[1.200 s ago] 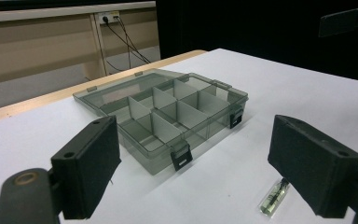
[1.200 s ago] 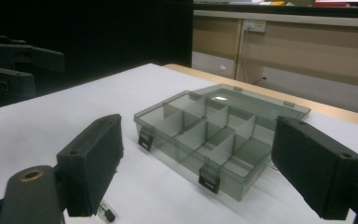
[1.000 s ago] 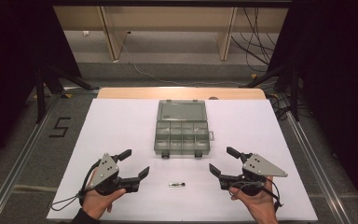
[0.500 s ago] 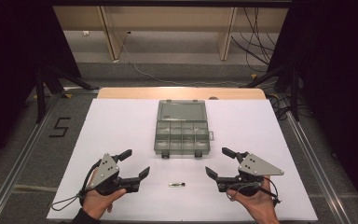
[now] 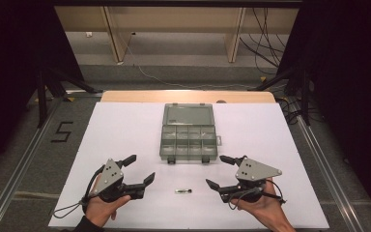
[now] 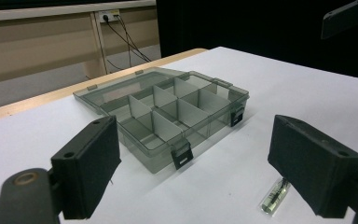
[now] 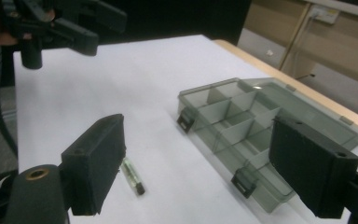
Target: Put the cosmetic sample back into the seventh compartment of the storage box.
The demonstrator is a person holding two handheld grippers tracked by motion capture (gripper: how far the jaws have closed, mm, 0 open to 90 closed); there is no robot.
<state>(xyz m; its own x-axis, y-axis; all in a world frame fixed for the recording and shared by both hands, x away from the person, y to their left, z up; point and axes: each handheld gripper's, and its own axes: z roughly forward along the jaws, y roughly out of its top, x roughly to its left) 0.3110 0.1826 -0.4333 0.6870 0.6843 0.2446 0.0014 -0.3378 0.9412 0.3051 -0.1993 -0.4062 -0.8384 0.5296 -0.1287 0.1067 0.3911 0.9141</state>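
The right hand-held gripper (image 5: 221,172) has crept inward toward the small vial (image 5: 183,191) — lying crosswise on the bench (image 5: 125,130), just left of it; both hand-held grippers gape empty, left one (image 5: 140,167) farther off.

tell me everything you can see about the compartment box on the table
The compartment box is smoky translucent plastic, lying open with its lid folded flat behind it. White dividers split the tray into eight cells, which look empty. Two dark latches hang at its front edge. It rests on the white table, touched by neither gripper.

lab, black curtains (image 5: 9,58), floor cables (image 5: 265,29)
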